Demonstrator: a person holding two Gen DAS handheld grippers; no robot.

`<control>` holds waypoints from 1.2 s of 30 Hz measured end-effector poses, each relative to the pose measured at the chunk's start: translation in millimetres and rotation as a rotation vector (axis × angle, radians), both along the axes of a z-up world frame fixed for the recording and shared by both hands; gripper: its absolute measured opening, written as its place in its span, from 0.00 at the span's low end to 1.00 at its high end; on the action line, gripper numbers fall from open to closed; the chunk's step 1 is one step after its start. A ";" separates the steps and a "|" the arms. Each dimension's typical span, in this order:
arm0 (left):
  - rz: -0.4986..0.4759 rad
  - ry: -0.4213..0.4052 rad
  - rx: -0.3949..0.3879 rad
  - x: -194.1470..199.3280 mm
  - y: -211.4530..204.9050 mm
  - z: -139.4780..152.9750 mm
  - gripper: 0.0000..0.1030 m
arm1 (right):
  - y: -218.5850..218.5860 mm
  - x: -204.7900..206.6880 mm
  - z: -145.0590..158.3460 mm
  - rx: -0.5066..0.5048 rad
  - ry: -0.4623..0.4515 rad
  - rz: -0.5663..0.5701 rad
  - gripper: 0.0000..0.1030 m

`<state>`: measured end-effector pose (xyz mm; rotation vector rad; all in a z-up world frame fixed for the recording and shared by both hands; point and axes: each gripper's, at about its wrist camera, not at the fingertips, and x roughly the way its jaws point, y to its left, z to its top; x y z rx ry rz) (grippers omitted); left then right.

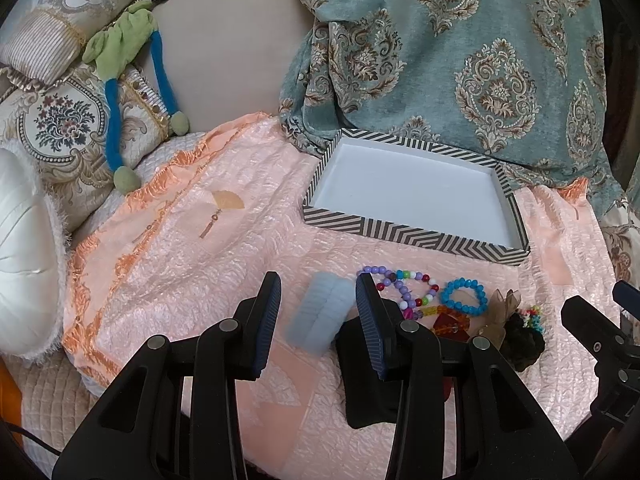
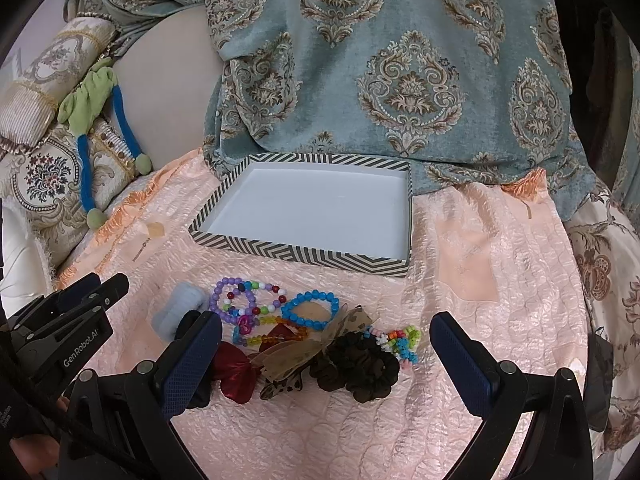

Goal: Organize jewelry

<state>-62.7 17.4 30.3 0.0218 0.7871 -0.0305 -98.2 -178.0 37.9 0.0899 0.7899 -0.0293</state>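
Observation:
A heap of jewelry lies on the pink quilt in front of an empty chevron-striped box point(image 2: 298, 254) point(image 1: 404, 236). It holds a purple bead bracelet point(image 2: 234, 300) point(image 1: 396, 286), a blue bead bracelet point(image 2: 310, 308) point(image 1: 464, 296), a black scrunchie point(image 2: 360, 364), a red one point(image 2: 236, 372), a sheer bow point(image 2: 312, 348), a multicolour bead band point(image 2: 402, 342) and a pale blue scrunchie point(image 1: 320, 314) point(image 2: 182, 306). My left gripper point(image 1: 318, 320) is open with the pale blue scrunchie between its fingers. My right gripper point(image 2: 326, 360) is wide open over the black scrunchie and bow.
A teal damask blanket point(image 2: 380, 60) drapes behind the box. Ornate cushions point(image 1: 68, 120) and a green and blue stuffed toy point(image 1: 120, 60) lie at the left. A white pillow point(image 1: 24, 272) is at the near left.

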 end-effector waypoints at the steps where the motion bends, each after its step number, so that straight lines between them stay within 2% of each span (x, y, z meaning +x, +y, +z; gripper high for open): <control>1: 0.000 -0.001 0.001 0.2 0.2 -0.3 0.37 | 0.0 0.2 -0.2 -0.001 0.002 0.001 1.00; 36: 0.008 0.020 0.000 0.7 -1.8 -6.2 0.37 | 0.9 1.3 -7.2 0.027 0.010 0.017 1.00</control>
